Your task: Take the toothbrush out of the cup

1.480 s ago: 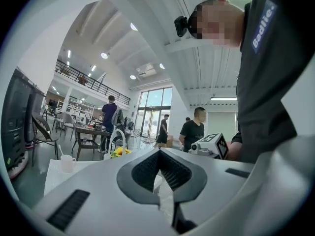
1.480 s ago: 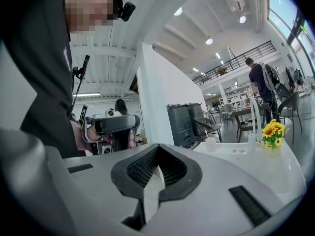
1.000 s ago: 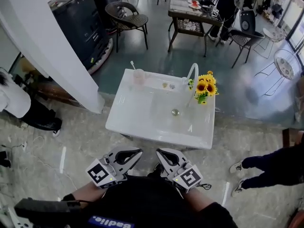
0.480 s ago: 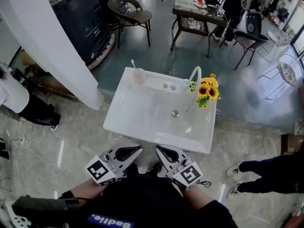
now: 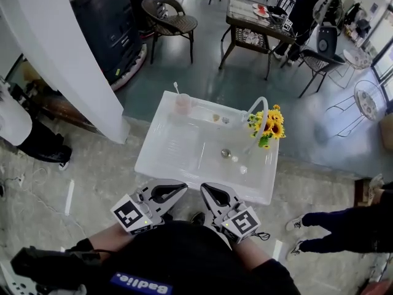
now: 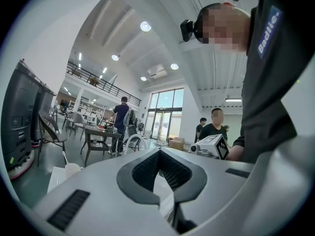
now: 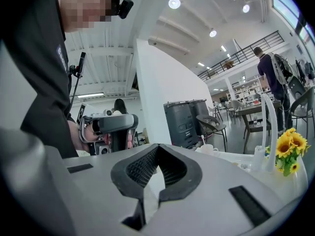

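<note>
A pale pink cup (image 5: 182, 103) stands on the back left corner of the white sink (image 5: 178, 158), and a white toothbrush (image 5: 177, 89) leans out of it. In the left gripper view the cup (image 6: 72, 169) and toothbrush (image 6: 64, 157) show low at the left. They also show in the right gripper view, the cup (image 7: 209, 149) past the jaws with the toothbrush (image 7: 203, 140) in it. My left gripper (image 5: 183, 185) and right gripper (image 5: 204, 188) hang side by side just short of the sink's front edge. Both are shut and empty, far from the cup.
A curved white faucet (image 5: 258, 112) and a bunch of sunflowers (image 5: 268, 125) stand at the sink's back right. A white pillar (image 5: 55, 54) rises at the left. Wicker chairs (image 5: 169, 20) and a table (image 5: 255, 23) stand beyond. A person's legs (image 5: 341, 226) are at the right.
Both grippers have come forward toward the sink's front edge, and the sink sits nearer in view. Their jaws stay shut.
</note>
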